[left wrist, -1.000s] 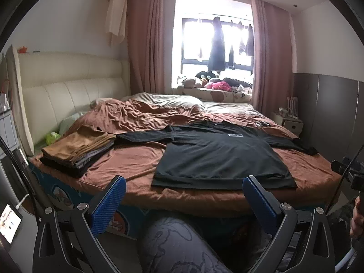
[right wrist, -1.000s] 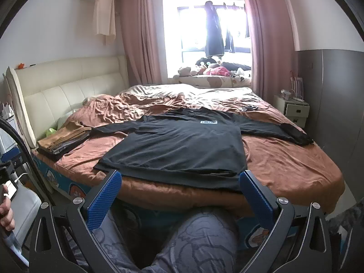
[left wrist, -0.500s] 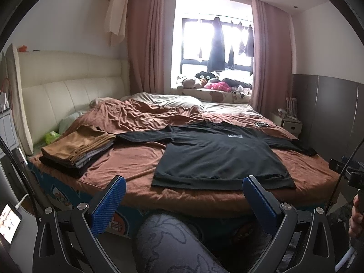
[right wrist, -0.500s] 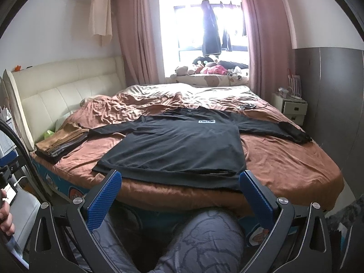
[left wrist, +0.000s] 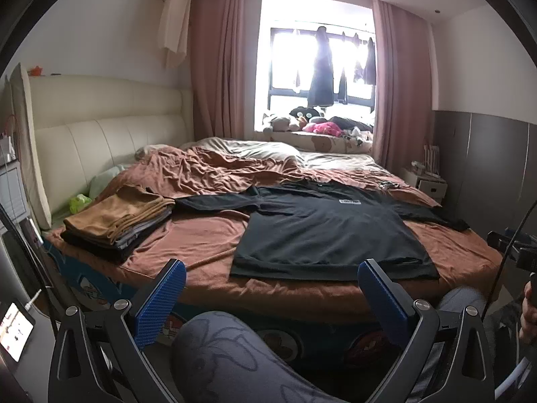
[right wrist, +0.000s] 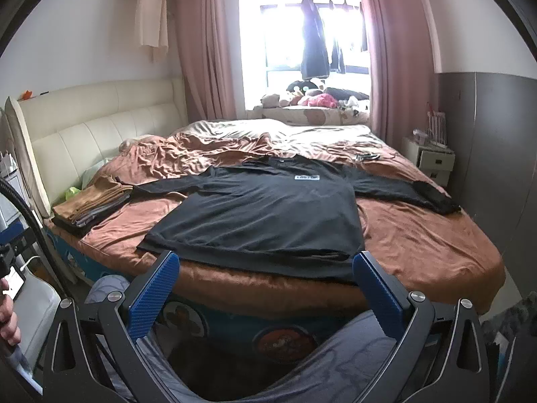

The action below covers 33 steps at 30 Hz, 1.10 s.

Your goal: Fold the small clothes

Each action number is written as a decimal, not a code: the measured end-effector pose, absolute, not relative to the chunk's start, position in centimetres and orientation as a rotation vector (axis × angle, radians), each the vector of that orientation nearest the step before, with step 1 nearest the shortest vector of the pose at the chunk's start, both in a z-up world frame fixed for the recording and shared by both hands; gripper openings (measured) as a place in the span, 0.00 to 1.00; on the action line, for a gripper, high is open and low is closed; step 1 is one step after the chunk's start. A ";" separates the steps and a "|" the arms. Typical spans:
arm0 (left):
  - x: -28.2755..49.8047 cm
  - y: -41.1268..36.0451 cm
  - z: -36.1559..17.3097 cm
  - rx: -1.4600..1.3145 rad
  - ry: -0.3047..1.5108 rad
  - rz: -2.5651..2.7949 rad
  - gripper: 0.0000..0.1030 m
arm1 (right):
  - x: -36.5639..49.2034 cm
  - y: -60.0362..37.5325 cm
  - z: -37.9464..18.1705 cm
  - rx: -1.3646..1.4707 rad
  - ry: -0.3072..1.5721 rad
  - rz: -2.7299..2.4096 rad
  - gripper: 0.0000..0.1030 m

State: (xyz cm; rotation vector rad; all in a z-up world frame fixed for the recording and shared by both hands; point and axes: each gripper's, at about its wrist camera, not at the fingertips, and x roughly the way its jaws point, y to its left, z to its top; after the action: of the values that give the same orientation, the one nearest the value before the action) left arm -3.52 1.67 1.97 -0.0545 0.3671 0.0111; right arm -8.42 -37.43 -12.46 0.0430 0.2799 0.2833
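Since a second ago only my viewpoint has crept nearer the bed [right wrist: 419, 235], so with left gripper [left wrist: 272, 288] and right gripper [right wrist: 268, 282] both gaping wide and empty, the black shirt [right wrist: 268, 215] lies flat, sleeves spread, unfolded, beside the folded pile [left wrist: 117, 218].

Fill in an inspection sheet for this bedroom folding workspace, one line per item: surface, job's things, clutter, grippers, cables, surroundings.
Surface: bed with a rumpled brown sheet, used as the folding area.
Job's things: black long-sleeved shirt laid flat, sleeves spread, unfolded; stack of folded clothes at the bed's headboard end.
Clutter: a small dark object beyond the shirt, too small to identify; green item by the stack.
Grippers: left gripper and right gripper both open, empty, short of the bed.
Cables: a black cable at the right edge of the left view.
Surroundings: cream headboard, pink curtains, window with hanging clothes, nightstand.
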 end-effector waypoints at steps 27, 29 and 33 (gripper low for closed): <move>6.4 6.7 2.2 -0.100 0.448 0.048 1.00 | 1.5 -34.6 -10.9 0.080 0.287 0.295 1.00; 7.7 7.5 2.1 -0.117 0.463 0.060 1.00 | 3.1 -34.1 -10.9 0.066 0.306 0.297 1.00; 10.5 8.5 1.4 -0.136 0.493 0.086 1.00 | 5.9 -33.4 -10.2 0.071 0.336 0.292 1.00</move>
State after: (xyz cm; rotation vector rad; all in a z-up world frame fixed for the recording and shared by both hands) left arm 10.46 8.52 1.36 -0.1360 0.4928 0.0861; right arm 5.92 -33.44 -10.17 0.0705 0.3356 0.2915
